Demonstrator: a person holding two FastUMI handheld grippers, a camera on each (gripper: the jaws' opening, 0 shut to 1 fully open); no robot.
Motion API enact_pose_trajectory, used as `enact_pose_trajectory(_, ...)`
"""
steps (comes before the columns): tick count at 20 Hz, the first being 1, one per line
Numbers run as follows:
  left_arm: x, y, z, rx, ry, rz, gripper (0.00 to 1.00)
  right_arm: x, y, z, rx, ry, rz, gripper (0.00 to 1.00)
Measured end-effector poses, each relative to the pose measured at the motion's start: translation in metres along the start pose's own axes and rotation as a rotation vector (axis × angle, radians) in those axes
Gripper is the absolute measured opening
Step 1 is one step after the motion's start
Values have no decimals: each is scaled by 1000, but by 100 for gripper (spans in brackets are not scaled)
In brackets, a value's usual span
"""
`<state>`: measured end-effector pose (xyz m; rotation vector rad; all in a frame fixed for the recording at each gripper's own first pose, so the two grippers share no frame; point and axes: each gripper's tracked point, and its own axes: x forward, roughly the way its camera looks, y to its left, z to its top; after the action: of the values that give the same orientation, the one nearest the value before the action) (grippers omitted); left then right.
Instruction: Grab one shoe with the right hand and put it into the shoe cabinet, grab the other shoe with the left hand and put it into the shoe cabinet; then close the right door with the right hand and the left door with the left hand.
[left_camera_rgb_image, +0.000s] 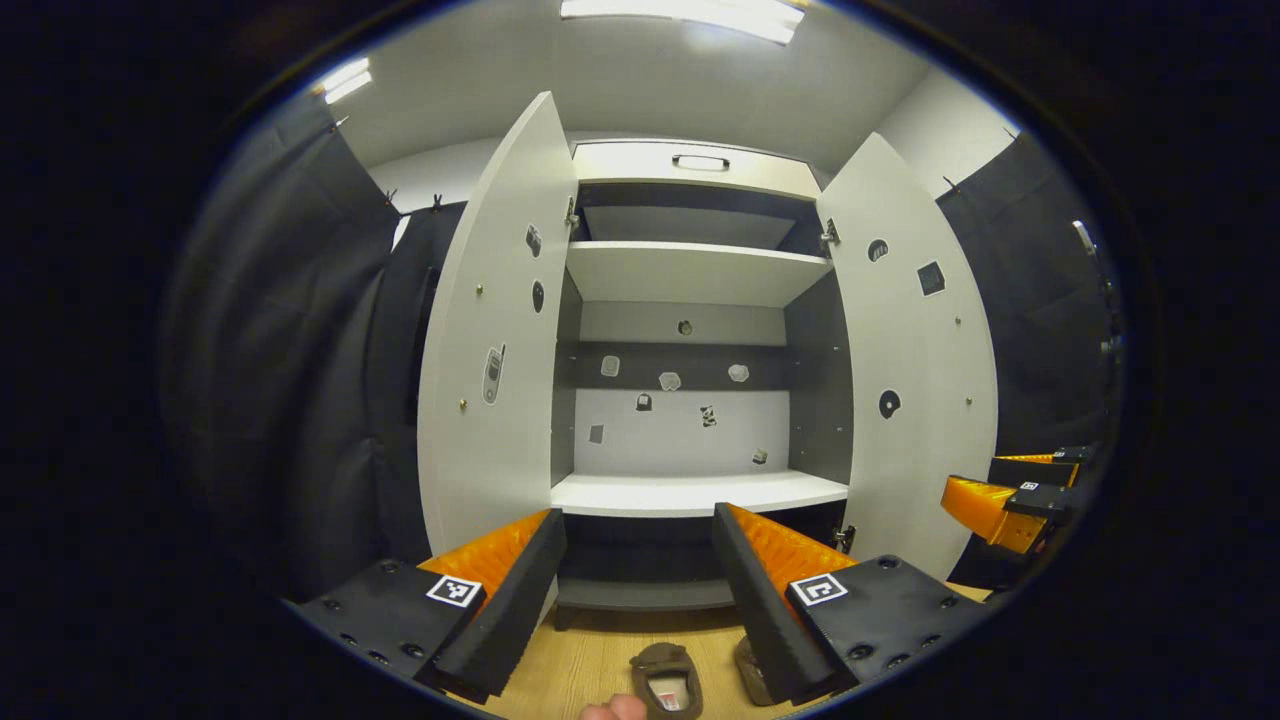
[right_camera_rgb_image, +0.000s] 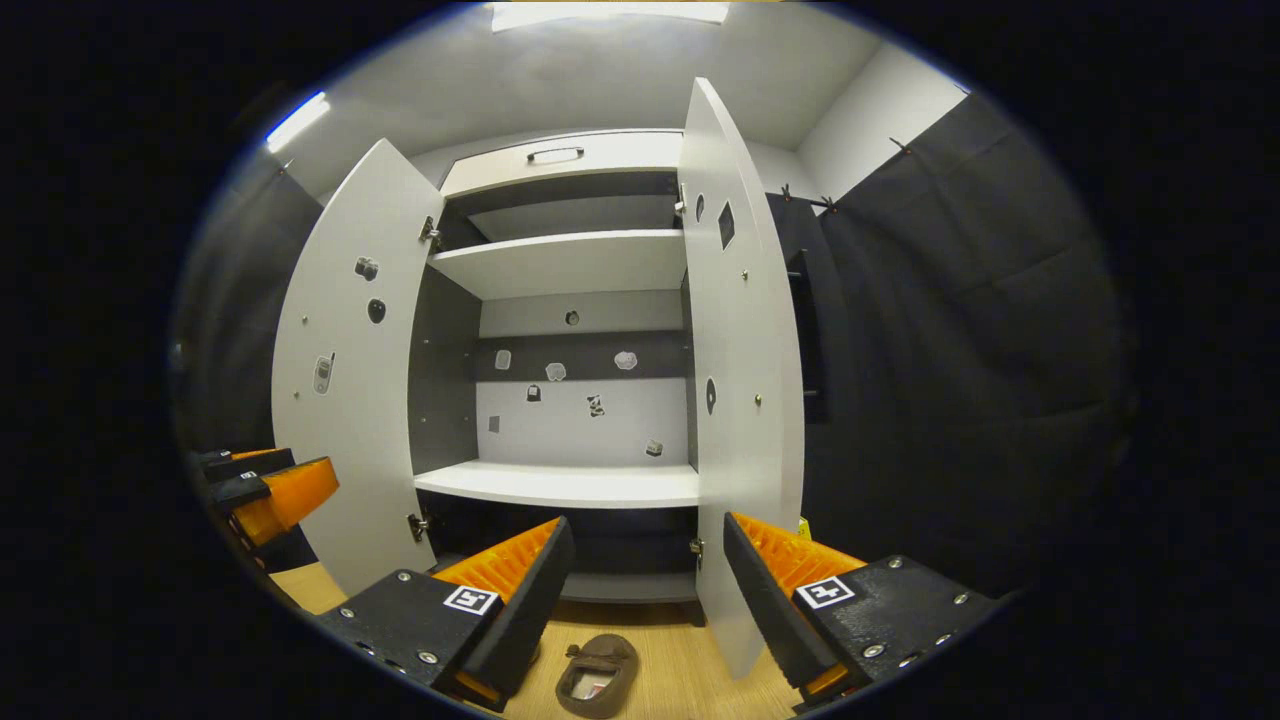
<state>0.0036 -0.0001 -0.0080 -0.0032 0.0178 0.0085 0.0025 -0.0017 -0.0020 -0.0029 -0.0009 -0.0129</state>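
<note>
In front of you the shoe cabinet (left_camera_rgb_image: 690, 330) stands with both doors swung wide: in the left gripper view the left door (left_camera_rgb_image: 495, 330) and the right door (left_camera_rgb_image: 920, 370) frame white shelves, and small stickers dot the back panel and the doors' inner faces. Your left gripper (left_camera_rgb_image: 637, 575) hangs with its fingers spread apart and nothing between them, aimed at the lower shelf (left_camera_rgb_image: 700, 493). On the wooden floor (left_camera_rgb_image: 590, 655) just below it lies a brown shoe (left_camera_rgb_image: 667, 680), and a second shoe (left_camera_rgb_image: 752, 672) sits just beside it, partly hidden behind the gripper's right finger. Your right gripper (right_camera_rgb_image: 645, 580) is likewise open and empty, near the right door's (right_camera_rgb_image: 745, 350) lower edge; in its view one brown shoe (right_camera_rgb_image: 598, 675) rests on the floor (right_camera_rgb_image: 680, 660) between its fingers. Both shoes are outside the cabinet (right_camera_rgb_image: 570, 330).
</note>
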Motion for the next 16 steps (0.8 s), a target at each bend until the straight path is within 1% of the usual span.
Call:
enact_pose_trajectory(7, -1, 11, 4, 5, -12, 27, 96, 1, 6, 8, 6, -22, 14, 93)
enact_pose_trajectory(11, -2, 16, 7, 8, -15, 35, 96, 9, 11, 4, 3, -20, 22, 93)
enact_pose_trajectory(14, -3, 20, 9, 15, -20, 37, 96, 24, 21, -11, -19, -1, 42, 93)
enact_pose_trajectory(16, -4, 23, 9, 17, -23, 43, 96, 34, 29, -32, -44, 30, 57, 93)
